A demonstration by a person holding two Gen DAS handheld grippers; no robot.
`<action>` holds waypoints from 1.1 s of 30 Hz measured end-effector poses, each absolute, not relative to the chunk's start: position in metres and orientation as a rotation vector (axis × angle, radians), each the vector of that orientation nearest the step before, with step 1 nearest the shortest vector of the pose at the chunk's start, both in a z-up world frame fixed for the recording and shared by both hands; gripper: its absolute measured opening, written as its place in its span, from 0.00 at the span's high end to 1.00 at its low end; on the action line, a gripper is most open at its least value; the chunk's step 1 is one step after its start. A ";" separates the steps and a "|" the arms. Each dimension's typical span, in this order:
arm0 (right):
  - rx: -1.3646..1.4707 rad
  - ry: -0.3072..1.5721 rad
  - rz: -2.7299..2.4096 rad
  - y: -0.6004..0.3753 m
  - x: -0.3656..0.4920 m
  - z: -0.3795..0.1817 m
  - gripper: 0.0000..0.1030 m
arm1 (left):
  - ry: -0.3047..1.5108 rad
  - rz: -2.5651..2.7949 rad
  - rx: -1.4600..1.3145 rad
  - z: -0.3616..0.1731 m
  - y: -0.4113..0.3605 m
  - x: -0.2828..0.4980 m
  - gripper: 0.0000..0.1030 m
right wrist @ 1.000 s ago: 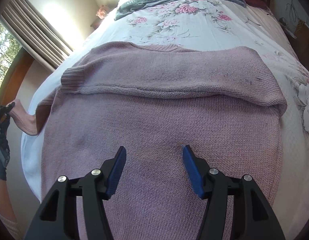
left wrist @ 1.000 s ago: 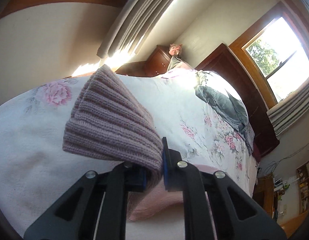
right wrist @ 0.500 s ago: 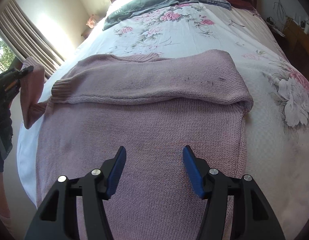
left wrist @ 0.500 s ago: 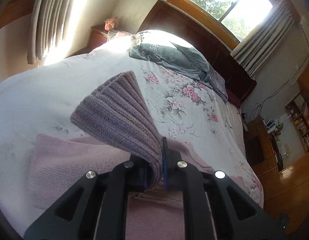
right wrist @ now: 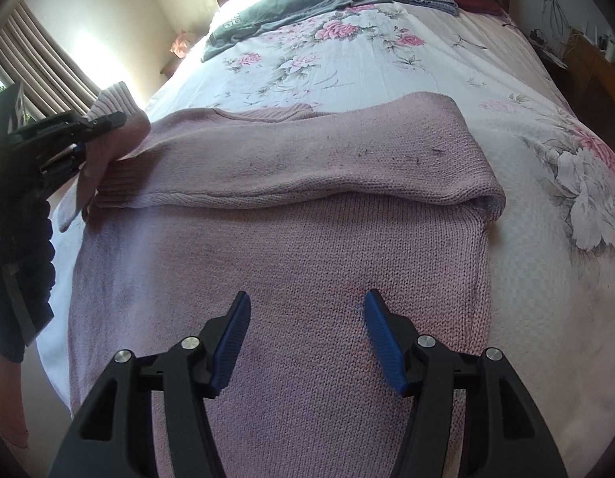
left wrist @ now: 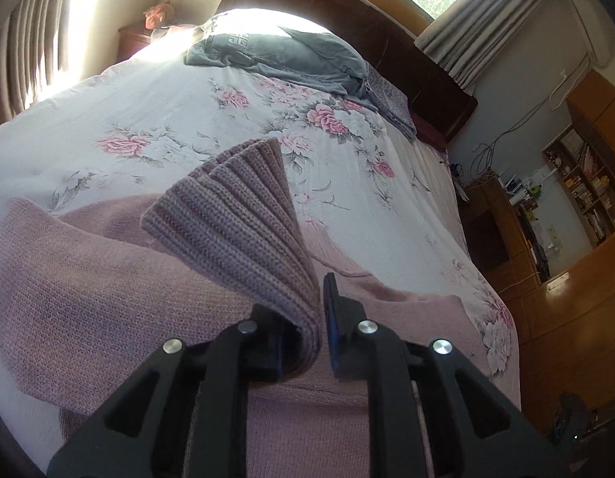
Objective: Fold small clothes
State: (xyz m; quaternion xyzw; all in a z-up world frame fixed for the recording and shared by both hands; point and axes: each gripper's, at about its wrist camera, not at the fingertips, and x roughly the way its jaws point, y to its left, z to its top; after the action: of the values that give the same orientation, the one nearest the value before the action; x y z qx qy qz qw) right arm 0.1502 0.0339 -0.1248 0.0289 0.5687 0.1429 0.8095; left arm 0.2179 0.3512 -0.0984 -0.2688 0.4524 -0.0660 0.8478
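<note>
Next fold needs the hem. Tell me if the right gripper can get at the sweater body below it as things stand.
Probably yes. The right gripper is open and empty over the sweater, with bare knit between its fingers. The left gripper, off to the side, holds the cuff.

The sweater (right wrist: 291,255) is matt pink knit, loose and a bit fuzzy, its cuff (left wrist: 243,231) thick-ribbed wool or something like it. The bedspread (right wrist: 347,67) is soft white cloth, finely textured, printed with roses. Both grippers, left (left wrist: 321,318) and right (right wrist: 307,342), are matt black plastic with shiny metal screws and blue ridged pads (right wrist: 381,338), rubbery by the look. The headboard (left wrist: 387,47) is dark polished wood; the floor (left wrist: 566,318) is glossy wood too. The curtains (left wrist: 478,20) hang as dull pleated cloth.
</note>
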 end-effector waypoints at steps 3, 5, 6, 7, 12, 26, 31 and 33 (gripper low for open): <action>0.060 1.217 0.306 0.033 0.152 -0.125 0.41 | 1.047 -0.233 -0.617 -0.123 0.341 0.225 0.65; 0.060 1.218 0.309 0.033 0.151 -0.125 0.41 | 1.099 -0.310 -0.667 -0.136 0.341 0.225 0.65; 0.060 1.219 0.310 0.033 0.152 -0.125 0.41 | 1.107 -0.353 -0.688 -0.138 0.342 0.220 0.65; 0.061 1.220 0.311 0.034 0.152 -0.125 0.41 | 1.096 -0.389 -0.692 -0.135 0.344 0.214 0.65; 0.079 1.212 0.334 0.040 0.158 -0.115 0.41 | 1.004 -0.361 -0.690 -0.115 0.390 0.174 0.56; 0.260 1.339 0.496 0.117 0.254 -0.133 0.41 | 0.917 0.015 -0.737 -0.109 0.527 0.092 0.55; 0.314 1.379 0.535 0.130 0.267 -0.151 0.69 | 0.919 0.042 -0.755 -0.112 0.535 0.084 0.52; 0.328 1.368 0.573 0.133 0.267 -0.148 0.85 | 0.924 0.047 -0.756 -0.113 0.535 0.085 0.52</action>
State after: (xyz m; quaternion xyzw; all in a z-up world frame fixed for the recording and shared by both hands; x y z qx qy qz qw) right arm 0.2669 0.1326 -0.1478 0.1488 0.6200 0.2598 0.7252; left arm 0.0846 0.5352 -0.1132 -0.3559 0.4352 0.0219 0.8267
